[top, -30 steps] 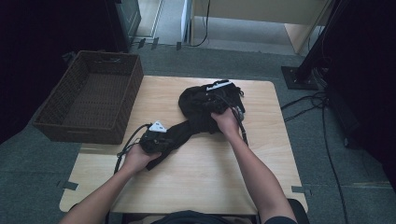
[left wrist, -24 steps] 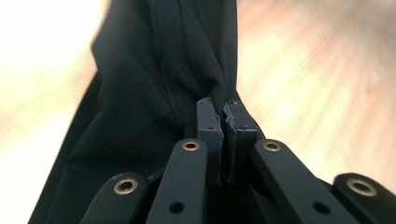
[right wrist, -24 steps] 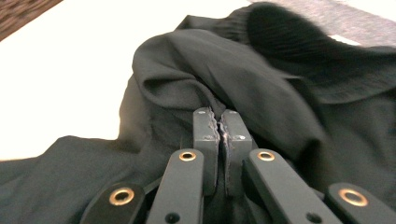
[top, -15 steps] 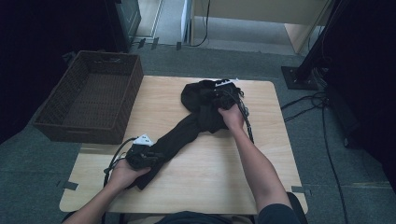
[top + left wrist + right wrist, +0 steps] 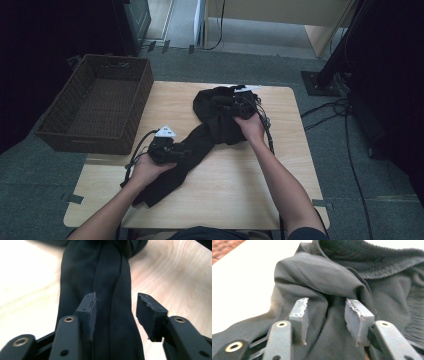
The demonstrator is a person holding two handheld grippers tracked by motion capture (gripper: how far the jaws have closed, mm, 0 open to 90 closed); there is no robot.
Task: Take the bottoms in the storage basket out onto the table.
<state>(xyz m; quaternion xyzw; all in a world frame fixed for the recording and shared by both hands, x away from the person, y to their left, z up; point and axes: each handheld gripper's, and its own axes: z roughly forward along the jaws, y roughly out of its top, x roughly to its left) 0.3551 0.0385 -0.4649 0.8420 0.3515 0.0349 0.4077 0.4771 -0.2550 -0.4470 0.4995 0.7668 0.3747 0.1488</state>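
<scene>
Where the high view looks down on the light wooden desk (image 5: 230, 190), a black garment (image 5: 205, 140) lies across it, bunched into a heap toward the far right and drawn out as a long strip toward the near left; the left tongs (image 5: 172, 152) sit over the middle of that strip, the right tongs (image 5: 239, 107) rest on the heap, and an empty wicker basket (image 5: 95, 107) stands just beside the desk's left edge; both pairs of jaws have just been opening. Seen from the left gripper view, the left tongs (image 5: 116, 312) stand apart above the garment's (image 5: 110, 277) strip, whose long folds run straight away between the pads; nothing is pinched, the cloth simply lies beneath the gap. Seen from the right gripper view, the right tongs (image 5: 327, 315) also stand apart, a raised fold of the dark cloth (image 5: 319, 275) arching between the pads with a fleecy lining behind it; the pads do not seem to press on it. Judging from this, the step in hand is a release and fresh grip to spread the piece; it would go best by picking a single outer edge rather than a thick bundle, closing on one layer only, and drawing the hands apart evenly so the heap opens without sliding off the desk.
</scene>
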